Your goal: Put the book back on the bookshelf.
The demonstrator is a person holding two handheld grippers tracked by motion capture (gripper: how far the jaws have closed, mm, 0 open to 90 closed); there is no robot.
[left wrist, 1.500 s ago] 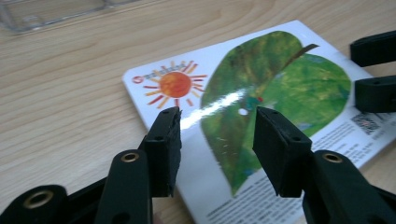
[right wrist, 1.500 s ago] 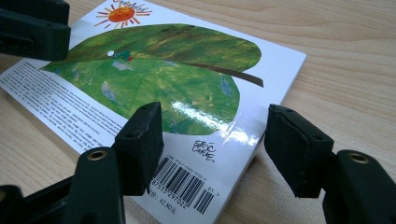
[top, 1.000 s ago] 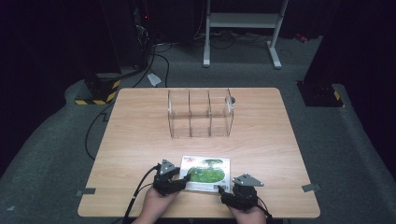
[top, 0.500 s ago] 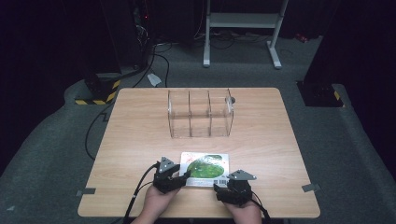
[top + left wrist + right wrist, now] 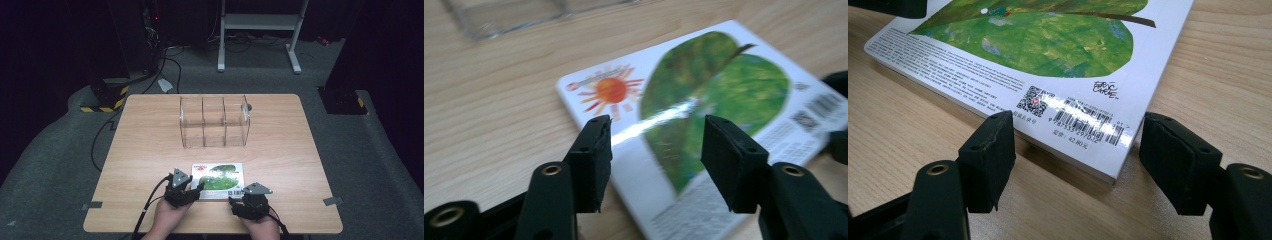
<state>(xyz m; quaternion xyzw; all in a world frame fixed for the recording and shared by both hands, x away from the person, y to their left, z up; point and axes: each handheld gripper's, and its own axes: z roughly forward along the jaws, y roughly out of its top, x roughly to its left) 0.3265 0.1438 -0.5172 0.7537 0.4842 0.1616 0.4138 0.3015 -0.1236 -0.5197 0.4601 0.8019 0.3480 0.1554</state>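
Glossy white card is covering the book [image 5: 218, 175], which is lying flat on the tabletop [image 5: 150, 150] at the near edge, about 6 o'clock from the clear organiser [image 5: 215, 121]. Its cover is showing a big green leaf, an orange sun at one corner, and a barcode and QR code near the other. The left claw [image 5: 196, 188] is hovering over the book's near left corner, jaws standing partly apart with nothing pressed between them; they have just been opening a little. The right claw [image 5: 1075, 150] is sitting at the near right corner, jaws spread either side of it, not gripping, and just been narrowing. To lift well, each claw is probably needing to slide one jaw under the edge, then pinch evenly so the book is rising level.
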